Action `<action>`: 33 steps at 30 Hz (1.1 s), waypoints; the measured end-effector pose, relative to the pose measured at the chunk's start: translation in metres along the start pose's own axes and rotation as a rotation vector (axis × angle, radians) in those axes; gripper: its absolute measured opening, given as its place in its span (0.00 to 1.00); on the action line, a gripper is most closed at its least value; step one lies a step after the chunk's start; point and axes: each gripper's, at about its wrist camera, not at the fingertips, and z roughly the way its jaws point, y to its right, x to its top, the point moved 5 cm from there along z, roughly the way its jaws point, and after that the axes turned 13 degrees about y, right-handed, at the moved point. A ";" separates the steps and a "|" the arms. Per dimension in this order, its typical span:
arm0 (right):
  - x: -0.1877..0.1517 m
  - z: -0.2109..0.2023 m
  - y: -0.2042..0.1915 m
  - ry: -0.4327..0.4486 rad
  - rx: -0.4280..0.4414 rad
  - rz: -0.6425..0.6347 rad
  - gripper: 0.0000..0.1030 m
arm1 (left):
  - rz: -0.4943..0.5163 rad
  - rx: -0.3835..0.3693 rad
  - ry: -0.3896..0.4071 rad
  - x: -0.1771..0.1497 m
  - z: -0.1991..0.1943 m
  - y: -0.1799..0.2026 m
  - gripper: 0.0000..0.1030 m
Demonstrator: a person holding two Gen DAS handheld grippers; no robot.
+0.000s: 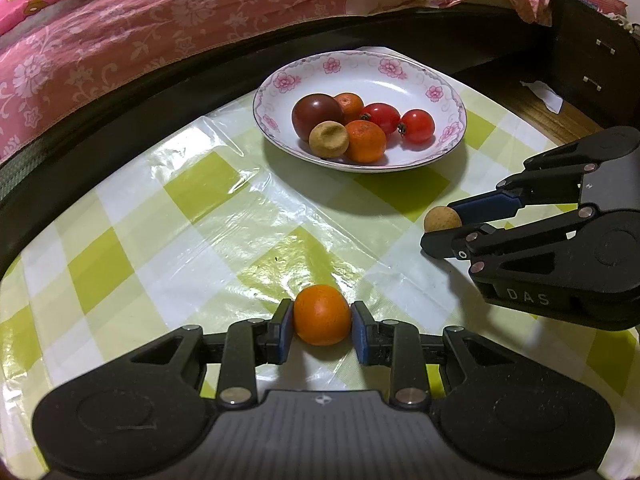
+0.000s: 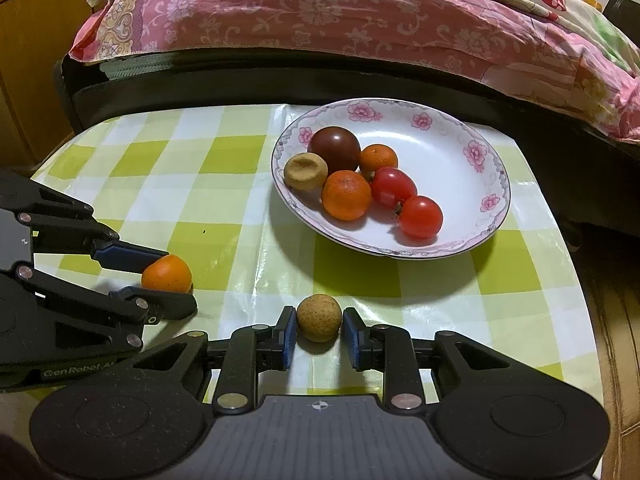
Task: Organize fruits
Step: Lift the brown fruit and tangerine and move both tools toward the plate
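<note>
My left gripper (image 1: 322, 322) is shut on a small orange (image 1: 322, 315) low on the checked table; the gripper (image 2: 176, 276) and orange (image 2: 167, 273) also show in the right wrist view. My right gripper (image 2: 319, 325) has its pads touching both sides of a tan round fruit (image 2: 319, 318), which rests on the cloth; the gripper (image 1: 434, 220) and fruit (image 1: 442, 220) also show in the left wrist view. A white flowered plate (image 1: 420, 76) (image 2: 452, 140) beyond holds a dark tomato, two oranges, two red tomatoes and a tan fruit.
A green and white checked plastic cloth (image 1: 192, 184) covers the table. A bed with pink floral bedding (image 1: 160, 20) runs along the table's far edge. A dark drawer unit (image 1: 592, 60) stands at the far right.
</note>
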 end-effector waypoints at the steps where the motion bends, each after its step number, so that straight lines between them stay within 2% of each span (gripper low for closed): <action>1: 0.000 0.000 0.000 0.000 0.000 -0.003 0.22 | -0.001 -0.001 0.002 0.000 0.000 0.000 0.38; 15: 0.000 -0.001 0.000 0.010 0.004 -0.004 0.23 | -0.007 -0.007 0.034 -0.004 -0.005 -0.002 0.38; 33: 0.001 0.000 -0.001 -0.016 -0.006 0.002 0.19 | 0.026 0.024 -0.016 0.003 0.000 0.004 0.37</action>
